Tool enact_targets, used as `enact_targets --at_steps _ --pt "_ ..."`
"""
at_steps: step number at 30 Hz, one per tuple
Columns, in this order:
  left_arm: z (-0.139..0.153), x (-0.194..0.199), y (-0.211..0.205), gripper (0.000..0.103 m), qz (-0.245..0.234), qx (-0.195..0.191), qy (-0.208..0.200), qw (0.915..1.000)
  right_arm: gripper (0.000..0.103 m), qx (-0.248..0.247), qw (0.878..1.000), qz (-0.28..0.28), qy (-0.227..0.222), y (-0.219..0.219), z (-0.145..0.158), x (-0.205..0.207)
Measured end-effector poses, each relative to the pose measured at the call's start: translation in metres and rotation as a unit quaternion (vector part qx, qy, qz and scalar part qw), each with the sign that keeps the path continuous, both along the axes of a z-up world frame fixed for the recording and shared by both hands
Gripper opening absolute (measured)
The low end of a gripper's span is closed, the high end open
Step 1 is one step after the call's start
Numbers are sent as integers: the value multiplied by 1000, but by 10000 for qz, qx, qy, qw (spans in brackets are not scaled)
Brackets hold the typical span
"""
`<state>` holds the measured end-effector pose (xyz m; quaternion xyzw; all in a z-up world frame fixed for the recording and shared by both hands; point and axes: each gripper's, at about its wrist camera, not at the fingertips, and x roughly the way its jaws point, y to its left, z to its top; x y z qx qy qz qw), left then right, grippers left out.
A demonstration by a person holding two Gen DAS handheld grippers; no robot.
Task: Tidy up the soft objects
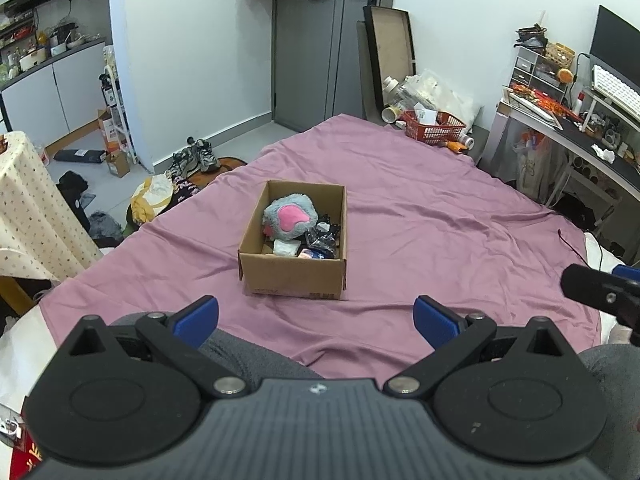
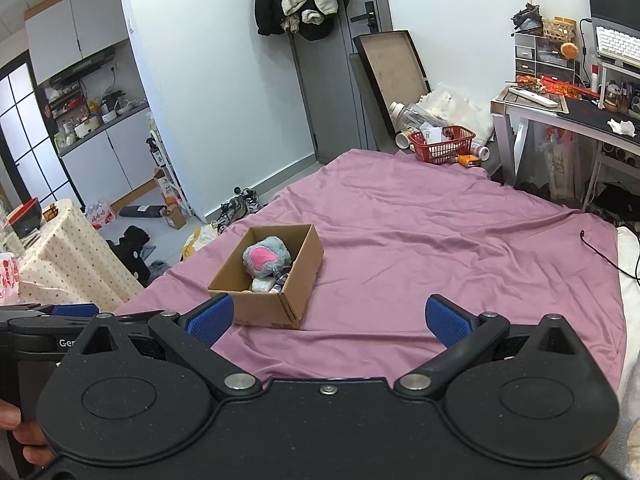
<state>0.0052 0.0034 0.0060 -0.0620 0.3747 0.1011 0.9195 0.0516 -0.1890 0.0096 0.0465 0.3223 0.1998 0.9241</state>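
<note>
Judging by the plush toy (image 1: pixel 291 221) and small soft items seen packed in the cardboard box (image 1: pixel 294 276) ahead of the wide-open, empty left gripper (image 1: pixel 316 322) and right gripper (image 2: pixel 328 320), little is left.

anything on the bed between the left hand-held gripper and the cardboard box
Nothing visible. Only bare purple sheet lies between the open left hand-held gripper and the cardboard box holding the grey plush toy.

Grey-and-pink plush toy (image 1: pixel 291 220); brown cardboard box (image 1: pixel 294 276); mauve sheet (image 1: pixel 420 216).
</note>
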Motion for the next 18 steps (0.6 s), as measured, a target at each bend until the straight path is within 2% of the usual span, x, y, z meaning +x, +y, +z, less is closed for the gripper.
enact_targets --at_steps 18 --pt "-10 11 -8 103 -51 107 86 9999 103 184 9998 -113 51 -10 -13 8"
